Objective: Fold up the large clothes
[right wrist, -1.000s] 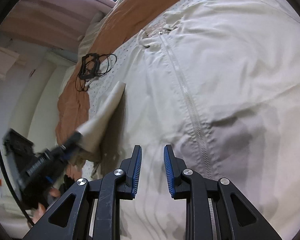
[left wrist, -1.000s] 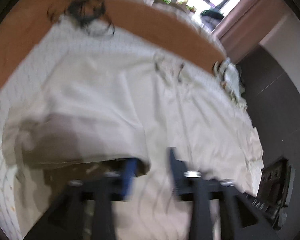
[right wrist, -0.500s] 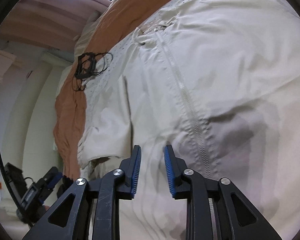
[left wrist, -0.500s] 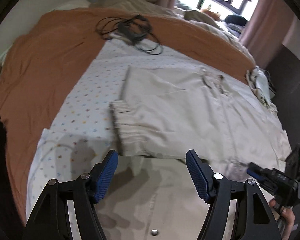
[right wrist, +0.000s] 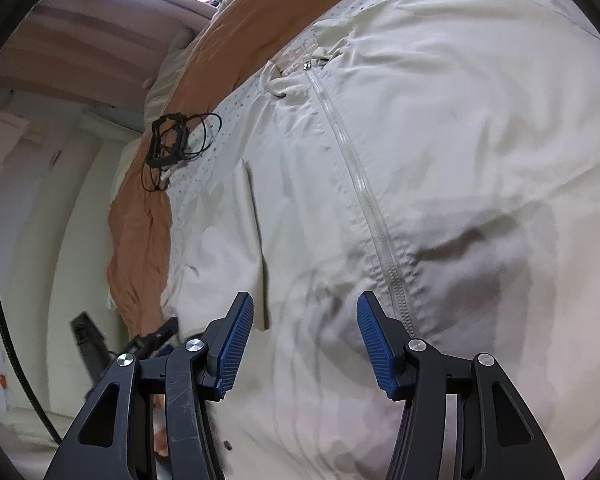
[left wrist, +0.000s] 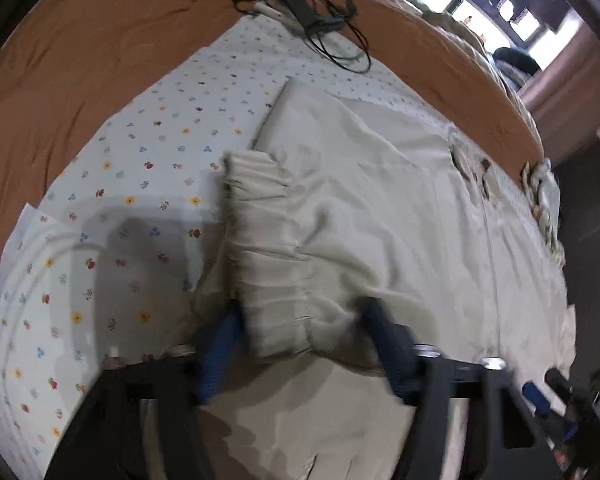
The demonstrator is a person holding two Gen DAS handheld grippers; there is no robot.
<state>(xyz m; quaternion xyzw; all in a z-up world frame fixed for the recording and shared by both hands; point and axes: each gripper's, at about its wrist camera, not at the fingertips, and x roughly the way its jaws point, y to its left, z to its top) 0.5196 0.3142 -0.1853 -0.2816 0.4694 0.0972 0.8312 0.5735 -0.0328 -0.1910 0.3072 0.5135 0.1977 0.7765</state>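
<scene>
L gripper [left wrist: 300, 344] pitched steeply down, jaws closing round the gathered cuff [left wrist: 276, 288] of the beige jacket [left wrist: 400, 216]; pads' contact too blurred to tell. R gripper [right wrist: 305, 334] angled down over jacket near zip [right wrist: 364, 200], jaws opening, nothing gripped. Jacket lies flat on floral sheet [left wrist: 140, 184].

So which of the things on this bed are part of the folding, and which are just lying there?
Part of the job:
- cream zip-front jacket
- its elastic sleeve cuff
- left gripper, closing around that cuff
- right gripper, opening above the jacket

Just lying about:
- tangled black cable
- orange blanket
- flower-print sheet
</scene>
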